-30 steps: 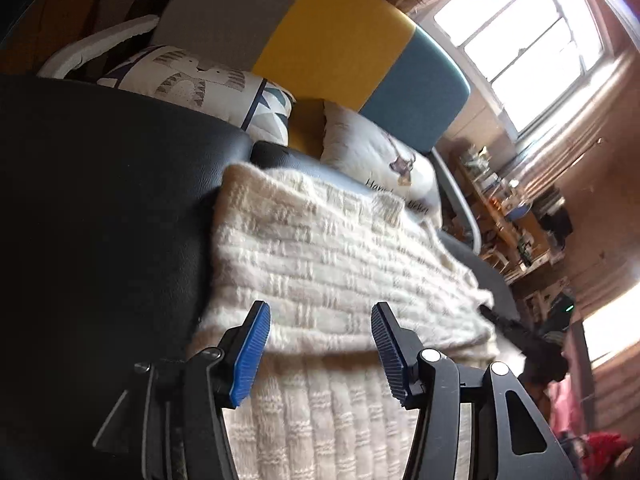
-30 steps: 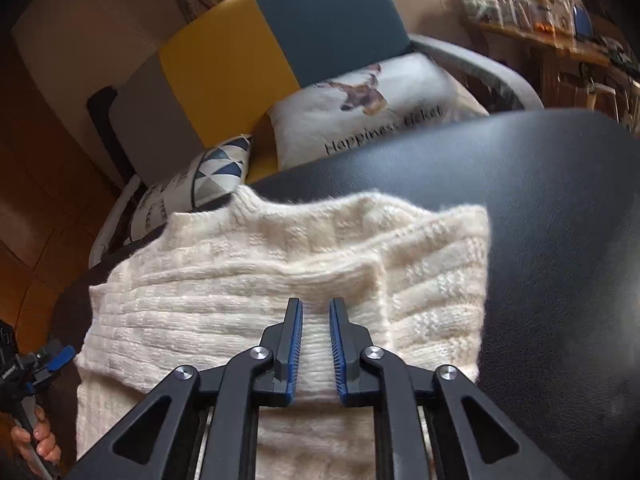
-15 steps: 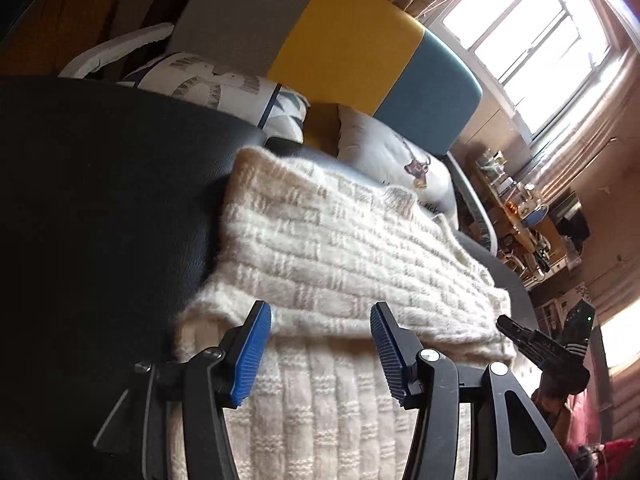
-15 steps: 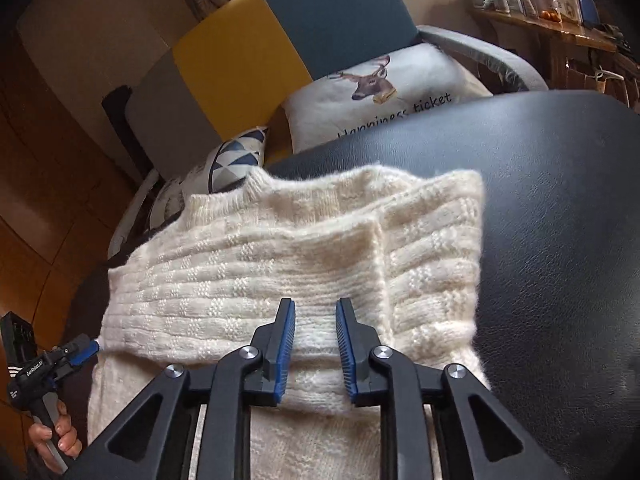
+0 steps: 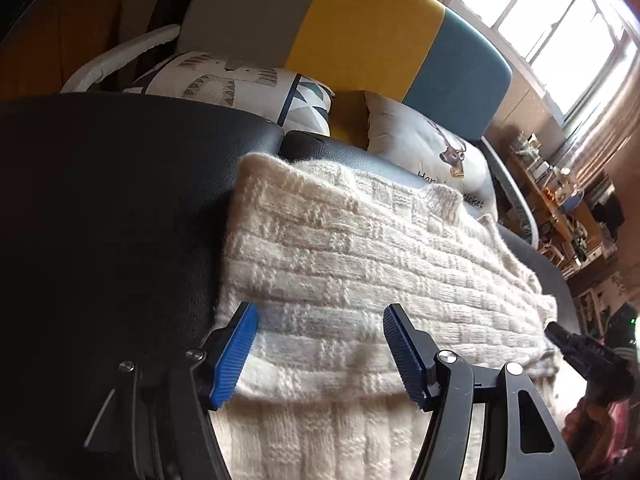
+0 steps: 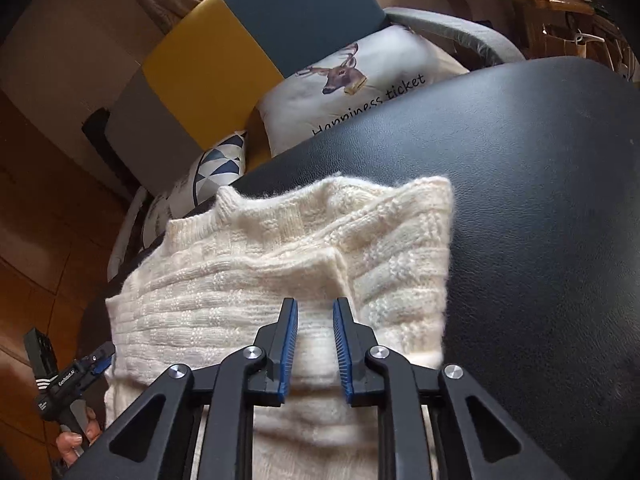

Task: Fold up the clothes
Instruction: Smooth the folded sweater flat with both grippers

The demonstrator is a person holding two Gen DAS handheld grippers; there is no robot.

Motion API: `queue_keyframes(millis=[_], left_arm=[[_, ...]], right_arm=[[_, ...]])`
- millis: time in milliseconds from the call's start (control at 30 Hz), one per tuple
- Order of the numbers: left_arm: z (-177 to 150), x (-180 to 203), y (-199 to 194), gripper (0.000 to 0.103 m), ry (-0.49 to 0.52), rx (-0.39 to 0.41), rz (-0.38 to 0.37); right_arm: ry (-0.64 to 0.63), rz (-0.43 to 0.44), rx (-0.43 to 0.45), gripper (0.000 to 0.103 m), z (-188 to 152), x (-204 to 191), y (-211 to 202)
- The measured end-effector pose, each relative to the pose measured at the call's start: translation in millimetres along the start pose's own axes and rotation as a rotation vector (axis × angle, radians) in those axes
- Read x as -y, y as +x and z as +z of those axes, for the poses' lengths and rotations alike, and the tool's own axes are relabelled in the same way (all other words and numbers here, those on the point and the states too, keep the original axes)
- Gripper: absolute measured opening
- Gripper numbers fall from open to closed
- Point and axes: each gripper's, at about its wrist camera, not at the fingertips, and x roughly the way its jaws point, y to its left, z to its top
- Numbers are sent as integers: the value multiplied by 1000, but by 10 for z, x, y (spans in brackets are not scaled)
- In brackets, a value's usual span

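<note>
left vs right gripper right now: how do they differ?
The left gripper stands wide open; the right gripper is open only narrowly. The left one sits by the cream sweater's left edge, the right one nearer its right edge. Both have blue pads, hold nothing and hang over the folded edge.

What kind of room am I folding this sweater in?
Probably a home living room: a grey, yellow and teal sofa holding a white deer-print cushion, a bright window, and a cluttered wooden shelf. The cream knit sweater lies on a black padded surface.
</note>
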Motion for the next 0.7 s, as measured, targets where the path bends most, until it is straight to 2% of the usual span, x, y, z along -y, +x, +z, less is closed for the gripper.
queue_keyframes(millis=[67,167,333,400,467,533,667,700], left_arm=[[-126,23,-243,67,-8,32,-45],[-414,116,-557,68,36,53,-77],[-1025,186,-880,68,90,49,-87],[-1149,156,-923,68,86,45,-74],[-1225,137,-960,68,88,43,-61],[-1300,119,-998,68,90,42,-49],[-1451,82,-1073,68,93,39,-23],[-1488,73,-1091,68,94,39,-17]], right_arm=[[-33,45,-6,19,-154,-64,-230],[-89,95,-66,20,-530,-108,-504],[-107,96,-167,20,-1218,-9,-812],[-121,33,-204,21,-1451,67,-846],[-161,-8,-166,17,-1581,119,-906],[-172,-40,-146,12,-1597,147,-934],[-207,-128,-143,12,-1549,91,-948],[-212,-150,-146,14,-1544,50,-960]])
